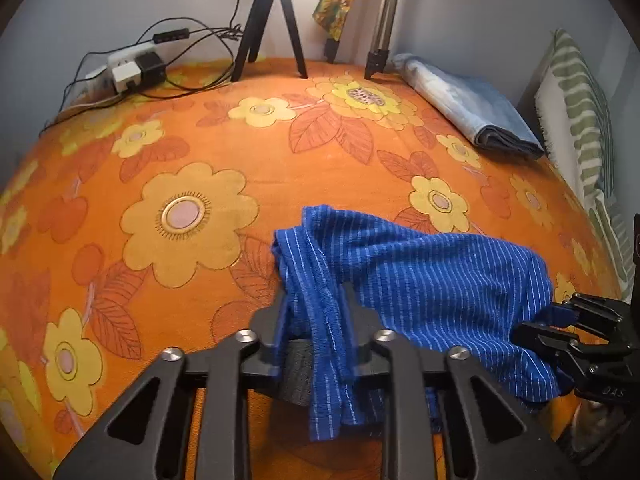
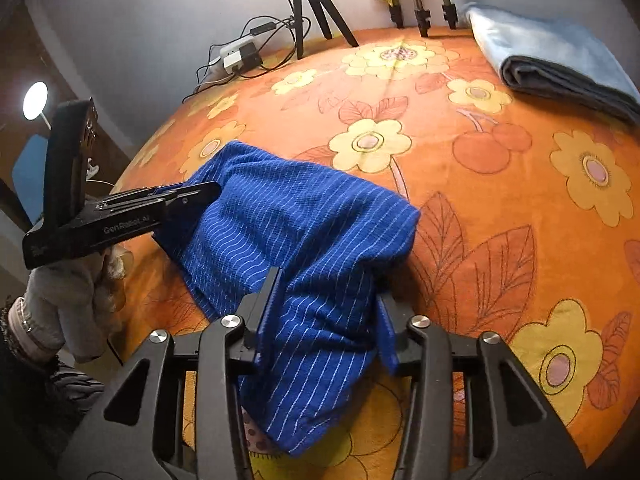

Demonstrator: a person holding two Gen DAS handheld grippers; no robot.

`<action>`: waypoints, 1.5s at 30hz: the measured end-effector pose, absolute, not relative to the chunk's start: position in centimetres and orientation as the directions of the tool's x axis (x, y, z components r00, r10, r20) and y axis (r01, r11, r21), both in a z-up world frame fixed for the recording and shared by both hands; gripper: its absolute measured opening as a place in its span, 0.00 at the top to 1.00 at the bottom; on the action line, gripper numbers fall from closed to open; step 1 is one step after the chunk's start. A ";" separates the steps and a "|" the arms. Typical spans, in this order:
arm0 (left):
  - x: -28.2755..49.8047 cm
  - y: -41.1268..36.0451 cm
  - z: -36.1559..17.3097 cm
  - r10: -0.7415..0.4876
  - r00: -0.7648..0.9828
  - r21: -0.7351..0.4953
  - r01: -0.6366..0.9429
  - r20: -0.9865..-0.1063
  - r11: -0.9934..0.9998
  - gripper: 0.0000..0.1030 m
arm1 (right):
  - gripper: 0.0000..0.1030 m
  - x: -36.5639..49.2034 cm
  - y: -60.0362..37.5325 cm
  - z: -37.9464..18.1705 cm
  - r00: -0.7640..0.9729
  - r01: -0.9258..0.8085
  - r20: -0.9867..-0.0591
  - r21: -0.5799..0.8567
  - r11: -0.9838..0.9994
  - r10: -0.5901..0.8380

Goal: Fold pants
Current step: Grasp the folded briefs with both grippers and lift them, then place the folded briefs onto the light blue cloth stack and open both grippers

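Observation:
Blue pinstriped pants hang bunched between my two grippers above the orange flowered bedspread. My left gripper is shut on one gathered edge of the pants, and cloth hangs down between its fingers. My right gripper shows at the right edge, clamped on the other end. In the right wrist view the pants drape over my right gripper, which is shut on the cloth. The left gripper grips the pants' far corner there.
Folded light blue jeans lie at the back right of the bed. Two tripods and a power strip with cables stand along the back wall. A striped green pillow leans at the right.

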State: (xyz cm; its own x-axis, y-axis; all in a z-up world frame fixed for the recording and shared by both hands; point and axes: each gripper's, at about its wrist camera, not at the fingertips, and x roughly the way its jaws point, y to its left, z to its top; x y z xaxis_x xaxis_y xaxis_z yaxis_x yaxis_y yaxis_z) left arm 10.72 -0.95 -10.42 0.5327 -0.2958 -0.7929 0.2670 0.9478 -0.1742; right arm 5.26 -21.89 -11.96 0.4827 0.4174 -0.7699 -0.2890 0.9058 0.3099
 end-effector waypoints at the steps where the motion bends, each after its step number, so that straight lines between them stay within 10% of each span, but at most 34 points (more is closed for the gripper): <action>1: 10.7 -1.0 -10.4 -0.301 0.533 -0.182 0.265 -0.791 0.947 0.88 | 0.73 5.2 -21.9 -12.0 0.485 -0.288 -0.769 0.310 0.906 0.417; 24: 8.8 -5.9 0.4 -0.443 0.673 -0.243 0.375 -0.592 0.895 0.91 | 0.85 2.8 -27.5 -3.0 0.674 -0.274 -0.629 0.274 0.922 0.387; 45: 26.3 -23.0 0.1 -0.574 0.655 -0.308 0.485 -0.492 0.818 0.91 | 0.85 20.4 -43.7 2.4 0.772 -0.189 -0.622 -0.025 0.982 0.133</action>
